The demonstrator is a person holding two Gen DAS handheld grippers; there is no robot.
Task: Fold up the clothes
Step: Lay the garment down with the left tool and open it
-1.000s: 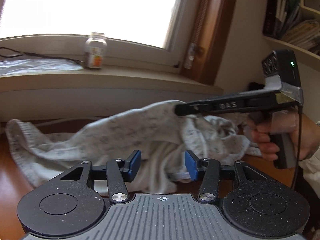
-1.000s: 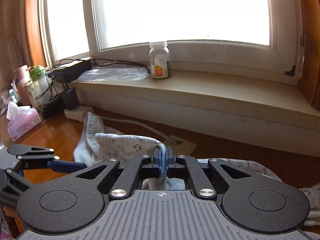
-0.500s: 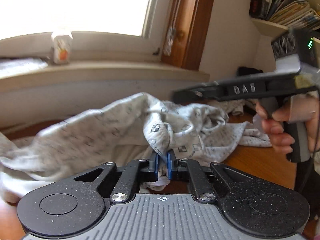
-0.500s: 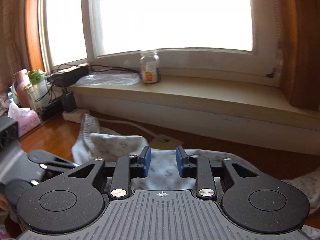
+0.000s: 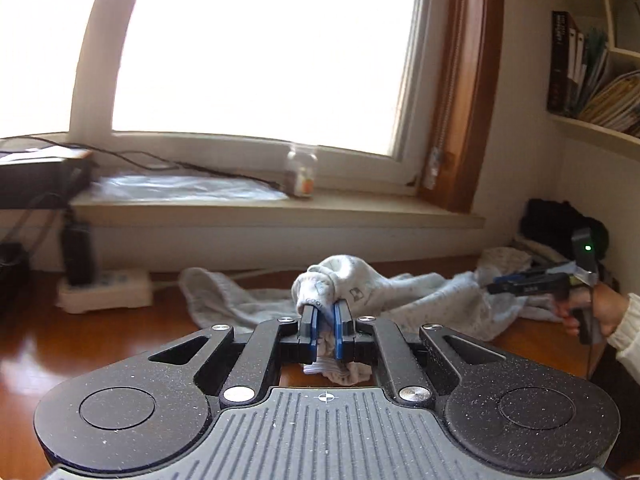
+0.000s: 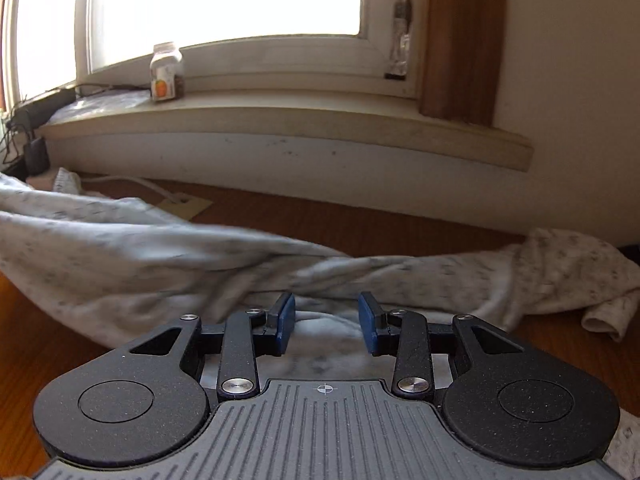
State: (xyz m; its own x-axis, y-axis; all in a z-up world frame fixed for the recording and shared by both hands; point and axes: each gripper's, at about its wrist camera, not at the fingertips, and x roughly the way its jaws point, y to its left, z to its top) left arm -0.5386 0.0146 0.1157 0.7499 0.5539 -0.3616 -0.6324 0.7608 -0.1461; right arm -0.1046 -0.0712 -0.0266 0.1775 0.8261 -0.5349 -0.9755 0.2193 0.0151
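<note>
The left hand-held gripper [image 5: 325, 326] has its blue pads [image 5: 311, 334] pinched tight on a bunched fold of the pale grey printed garment [image 5: 404, 294], so the cloth bulges up in a knot just above the jaws and a little more hangs below them. From that knot the garment trails off both ways across the wooden surface [image 5: 100, 336], one part lying flat to the left, the rest stretched out to the right toward the right hand-held gripper [image 5: 496, 279], which a person's hand [image 5: 596, 312] in a cream sleeve holds low over the far end of the cloth. In the right wrist view that gripper's jaws stand wide apart with nothing between the pads, and the cloth lies just beneath and ahead of them, pulled into a long loose band across the surface, with a cuffed end resting at the far right. Behind it all runs the windowsill [image 6: 320, 120], with a small jar [image 6: 165, 73] bearing an orange label standing on it. A white power strip [image 5: 106, 290] sits on the surface at the left, against the wall.
</note>
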